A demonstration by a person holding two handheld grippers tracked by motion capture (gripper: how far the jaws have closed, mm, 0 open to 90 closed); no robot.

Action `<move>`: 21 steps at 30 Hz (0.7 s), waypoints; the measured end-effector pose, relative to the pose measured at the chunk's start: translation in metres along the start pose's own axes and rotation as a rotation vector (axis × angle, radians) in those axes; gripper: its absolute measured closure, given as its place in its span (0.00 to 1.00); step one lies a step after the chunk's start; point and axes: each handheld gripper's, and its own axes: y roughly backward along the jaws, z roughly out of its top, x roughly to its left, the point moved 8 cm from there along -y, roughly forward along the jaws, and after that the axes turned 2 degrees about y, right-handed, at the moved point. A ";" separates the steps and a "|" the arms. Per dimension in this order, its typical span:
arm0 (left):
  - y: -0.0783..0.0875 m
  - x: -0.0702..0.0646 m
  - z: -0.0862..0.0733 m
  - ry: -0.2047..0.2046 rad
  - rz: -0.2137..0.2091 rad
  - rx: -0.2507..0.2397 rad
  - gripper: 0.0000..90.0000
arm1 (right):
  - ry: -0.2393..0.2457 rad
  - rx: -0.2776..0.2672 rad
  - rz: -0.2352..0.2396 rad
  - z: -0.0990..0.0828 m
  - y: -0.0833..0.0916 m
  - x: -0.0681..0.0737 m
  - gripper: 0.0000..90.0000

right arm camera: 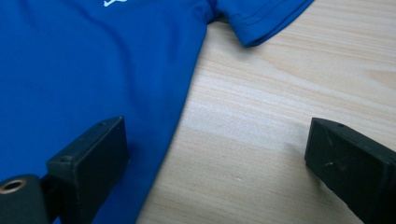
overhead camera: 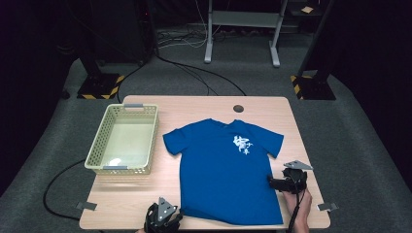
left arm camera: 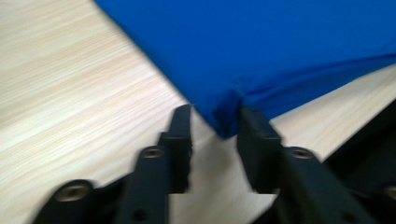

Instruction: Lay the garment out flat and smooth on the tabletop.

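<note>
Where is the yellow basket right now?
In the high view, the yellow basket sits on the left side of the wooden table, just left of the blue T-shirt and apart from it.

Light wooden table [overhead camera: 145, 194] with rounded corners and a dark round cable hole [overhead camera: 238, 108] near its far edge, blue T-shirt [overhead camera: 226, 170] with white print spread flat face up across the middle, pale yellow lattice basket [overhead camera: 145, 114] at its left, grey tabs [overhead camera: 86, 206] at both near corners

Smooth matt blue cloth T-shirt [overhead camera: 226, 170] lies on a pale wood-grain table [overhead camera: 136, 191]; the basket [overhead camera: 124, 140] is perforated cream plastic.
</note>
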 end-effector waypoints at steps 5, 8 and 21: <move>0.017 0.014 0.017 0.029 0.050 -0.072 0.50 | -0.048 -0.029 0.046 0.001 0.003 -0.003 0.02; -0.001 0.019 0.028 0.041 0.048 -0.076 0.44 | -0.026 -0.021 0.040 0.000 0.003 -0.001 0.01; -0.058 0.043 0.031 0.041 0.068 -0.053 0.27 | 0.019 0.010 -0.019 -0.010 0.009 -0.004 0.00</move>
